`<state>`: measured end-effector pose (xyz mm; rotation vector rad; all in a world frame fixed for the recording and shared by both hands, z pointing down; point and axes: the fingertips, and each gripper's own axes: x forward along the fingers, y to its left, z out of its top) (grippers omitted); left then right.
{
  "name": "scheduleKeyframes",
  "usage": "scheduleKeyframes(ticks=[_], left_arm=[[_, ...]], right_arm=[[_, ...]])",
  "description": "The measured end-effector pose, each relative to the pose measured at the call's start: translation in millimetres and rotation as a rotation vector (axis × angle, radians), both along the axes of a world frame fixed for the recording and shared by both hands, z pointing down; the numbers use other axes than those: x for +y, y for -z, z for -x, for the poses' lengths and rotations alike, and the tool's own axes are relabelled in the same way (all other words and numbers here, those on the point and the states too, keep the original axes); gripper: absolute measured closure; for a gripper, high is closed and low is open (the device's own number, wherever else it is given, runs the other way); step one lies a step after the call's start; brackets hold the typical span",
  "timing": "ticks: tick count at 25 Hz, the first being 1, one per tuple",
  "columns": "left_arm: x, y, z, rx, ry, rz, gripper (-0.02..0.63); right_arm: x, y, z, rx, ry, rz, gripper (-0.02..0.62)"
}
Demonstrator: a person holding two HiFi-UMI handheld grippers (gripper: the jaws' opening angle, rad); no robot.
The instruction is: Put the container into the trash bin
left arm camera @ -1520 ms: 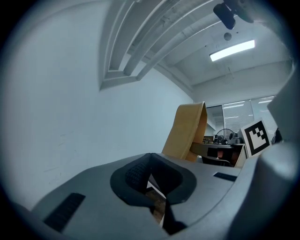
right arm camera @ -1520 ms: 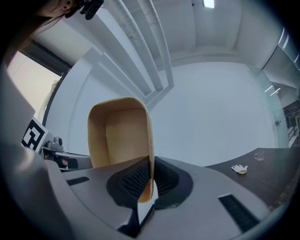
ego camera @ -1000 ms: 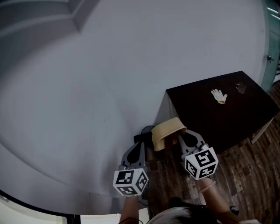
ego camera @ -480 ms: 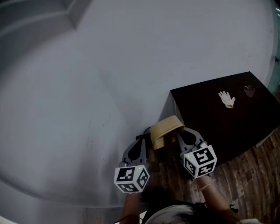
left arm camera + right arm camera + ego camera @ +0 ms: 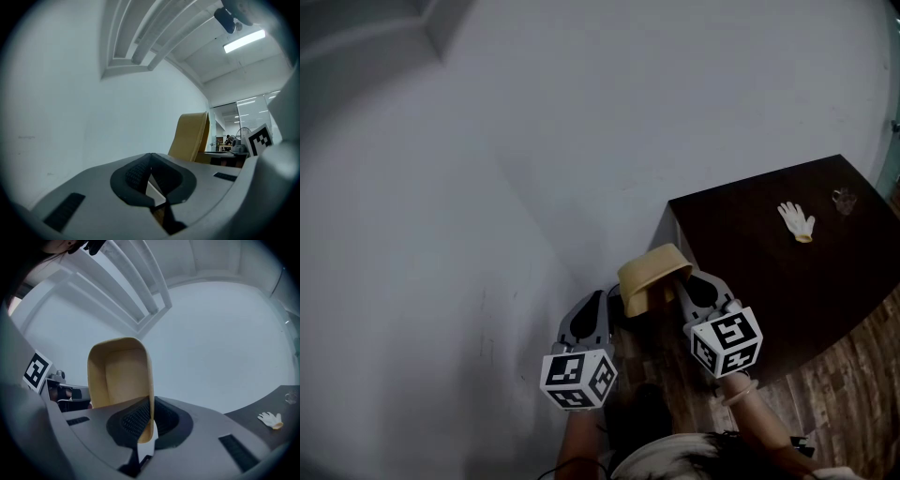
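Observation:
A tan, tub-shaped container (image 5: 649, 275) hangs above the floor between a pale wall and a dark table. My right gripper (image 5: 680, 283) is shut on its side wall. In the right gripper view the container (image 5: 119, 376) stands upright with its open side towards the camera, and the right gripper (image 5: 151, 414) pinches its right edge. My left gripper (image 5: 592, 300) is level beside it on the left, shut with nothing in it. In the left gripper view the left gripper (image 5: 150, 158) has its pads together, with the container (image 5: 190, 137) to its right. No trash bin shows plainly.
A dark table (image 5: 750, 244) stands to the right, with a white glove (image 5: 796, 221) and a small clear glass (image 5: 845, 199) on it. A grey-white wall (image 5: 534, 141) fills the left and top. Wood-patterned floor (image 5: 666, 375) lies below the grippers.
Both grippers have moved together with the container towards the wall and the table's near corner. The dark thing on the floor by the wall is now hidden behind them.

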<state>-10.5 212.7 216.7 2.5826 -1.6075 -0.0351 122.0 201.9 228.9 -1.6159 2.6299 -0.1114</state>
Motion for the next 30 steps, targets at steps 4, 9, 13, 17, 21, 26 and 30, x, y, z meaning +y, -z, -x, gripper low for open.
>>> scheduleKeyframes(ticks=[4, 9, 13, 17, 21, 26, 30], left_arm=[[-57.4, 1.8, 17.3, 0.003, -0.011, 0.009, 0.586], [-148.2, -0.1, 49.0, 0.018, -0.022, 0.041, 0.586], [-153.5, 2.1, 53.3, 0.007, -0.008, 0.021, 0.586], [-185.3, -4.0, 66.7, 0.008, -0.009, 0.033, 0.586], [-233.9, -13.8, 84.2, 0.020, -0.019, 0.060, 0.586], [-253.6, -24.8, 88.6, 0.035, -0.019, 0.067, 0.586], [-277.2, -33.1, 85.2, 0.039, -0.019, 0.075, 0.586]], right_arm=[[-55.1, 1.2, 16.3, 0.006, -0.016, 0.017, 0.583], [-140.3, 3.4, 44.1, 0.020, -0.044, 0.049, 0.583], [-148.1, 5.9, 45.6, 0.009, -0.041, 0.029, 0.583], [-181.5, 2.3, 57.0, 0.007, -0.053, 0.037, 0.581], [-227.0, -3.0, 72.3, 0.022, -0.079, 0.058, 0.581], [-246.8, -10.9, 75.3, 0.051, -0.089, 0.062, 0.582], [-272.8, -20.6, 73.8, 0.073, -0.081, 0.071, 0.581]])
